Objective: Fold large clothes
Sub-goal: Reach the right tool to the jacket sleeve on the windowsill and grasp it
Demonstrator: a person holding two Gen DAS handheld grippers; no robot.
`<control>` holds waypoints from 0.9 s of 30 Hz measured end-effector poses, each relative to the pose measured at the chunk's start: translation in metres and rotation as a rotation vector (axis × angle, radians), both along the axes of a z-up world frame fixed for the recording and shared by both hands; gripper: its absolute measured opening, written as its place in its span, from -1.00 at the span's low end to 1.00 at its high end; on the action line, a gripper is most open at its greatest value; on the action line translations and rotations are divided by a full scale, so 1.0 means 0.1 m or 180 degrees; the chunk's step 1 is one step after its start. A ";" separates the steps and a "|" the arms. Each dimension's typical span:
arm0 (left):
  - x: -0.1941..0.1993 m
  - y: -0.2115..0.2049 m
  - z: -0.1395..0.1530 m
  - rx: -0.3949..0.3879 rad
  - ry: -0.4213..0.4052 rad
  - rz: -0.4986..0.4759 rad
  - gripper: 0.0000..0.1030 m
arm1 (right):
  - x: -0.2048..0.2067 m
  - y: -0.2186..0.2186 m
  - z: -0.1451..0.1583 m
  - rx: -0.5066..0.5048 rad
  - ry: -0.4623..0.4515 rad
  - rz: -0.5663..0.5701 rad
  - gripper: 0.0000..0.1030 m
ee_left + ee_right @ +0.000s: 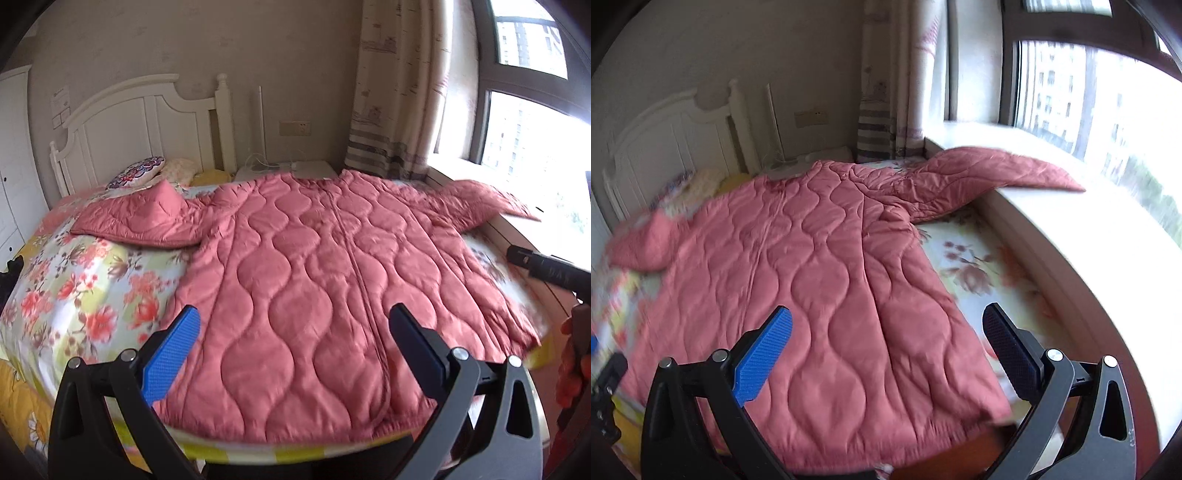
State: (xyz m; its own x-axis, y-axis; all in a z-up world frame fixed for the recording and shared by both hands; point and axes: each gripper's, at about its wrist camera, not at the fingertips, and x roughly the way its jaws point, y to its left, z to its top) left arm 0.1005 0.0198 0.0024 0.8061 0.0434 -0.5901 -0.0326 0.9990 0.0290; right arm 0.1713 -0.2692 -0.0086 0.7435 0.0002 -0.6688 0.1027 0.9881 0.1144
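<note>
A large pink quilted jacket [314,266] lies spread flat, front up, on the bed, hem toward me. Its left sleeve [136,221] is bent on the floral sheet. Its right sleeve [997,170] stretches onto the window sill. My left gripper [295,332] is open and empty, hovering above the jacket's lower left part. My right gripper [886,332] is open and empty, above the jacket's lower right side [831,314]. The right gripper's black body [546,267] shows at the right edge of the left wrist view.
The bed has a floral sheet [85,295] and a white headboard [140,122] with pillows [144,171]. A white nightstand [288,170] stands by the wall. A pale window sill [1089,229] runs along the bed's right side, with a curtain [399,92] behind.
</note>
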 end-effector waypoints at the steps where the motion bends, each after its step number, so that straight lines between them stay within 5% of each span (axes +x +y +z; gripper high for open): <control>1: 0.11 0.03 0.00 -0.0014 0.0017 0.0024 0.96 | 0.14 -0.08 -0.02 0.0126 0.0030 0.0023 0.91; 11: 0.91 0.43 -0.14 -0.0245 0.0255 0.0371 0.96 | 1.29 -0.84 -0.23 0.1188 0.0237 0.0013 0.91; 27: 1.67 0.63 -0.28 -0.0274 0.0463 0.0513 0.96 | 2.08 -1.75 -0.64 0.2205 0.0275 -0.0469 0.91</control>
State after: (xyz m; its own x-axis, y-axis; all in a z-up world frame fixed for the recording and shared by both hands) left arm 0.2674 0.0825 -0.0261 0.6990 0.1093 -0.7067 -0.1937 0.9802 -0.0400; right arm 0.3793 -0.4445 -0.0724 0.7128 0.3500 -0.6078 0.2666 0.6663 0.6964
